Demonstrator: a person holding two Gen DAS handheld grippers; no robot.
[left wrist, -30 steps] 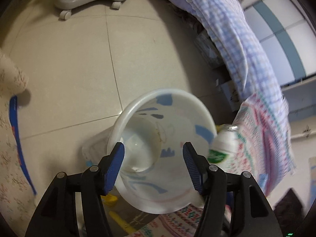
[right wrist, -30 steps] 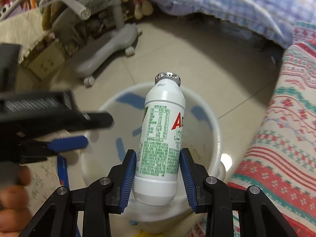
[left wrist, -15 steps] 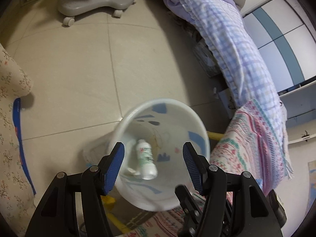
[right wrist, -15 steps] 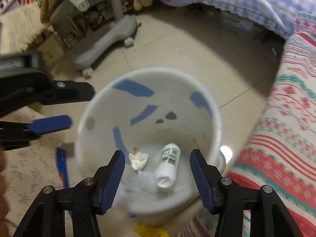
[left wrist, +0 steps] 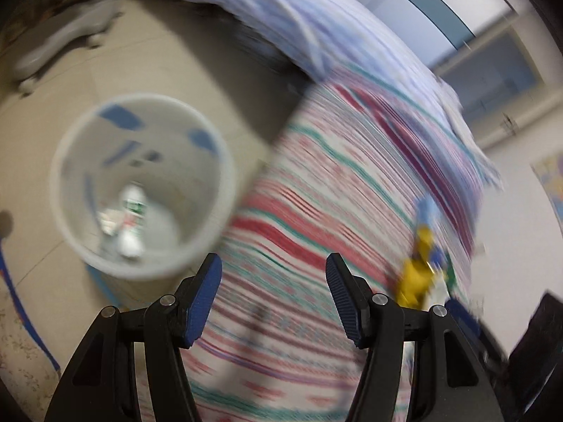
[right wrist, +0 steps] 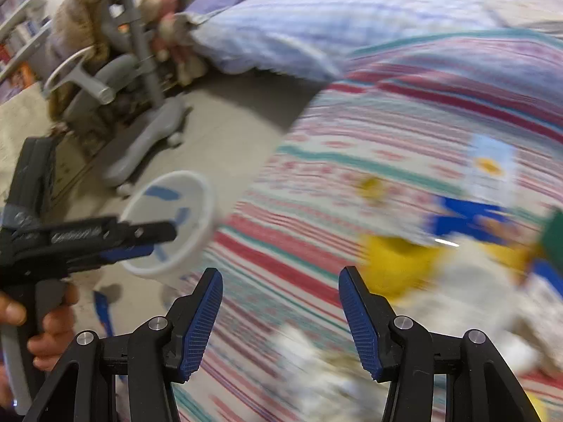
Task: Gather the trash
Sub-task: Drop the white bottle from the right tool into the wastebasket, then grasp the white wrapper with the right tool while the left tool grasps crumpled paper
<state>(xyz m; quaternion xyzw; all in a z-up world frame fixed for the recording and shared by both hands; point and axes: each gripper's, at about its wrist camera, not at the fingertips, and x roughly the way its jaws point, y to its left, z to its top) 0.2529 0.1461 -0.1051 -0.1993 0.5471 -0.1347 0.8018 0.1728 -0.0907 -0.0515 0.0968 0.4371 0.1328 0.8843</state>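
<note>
Lying in bin [left wrist: 225,190]: bottle [left wrist: 132,221]

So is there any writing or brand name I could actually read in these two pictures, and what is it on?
None reads clearly.
White bottle in the bin: green label, print blurred.
Left gripper body: pale lettering, smeared.
Blue and yellow packets on the striped blanket: blurred.
Shelf items: too small.
</note>
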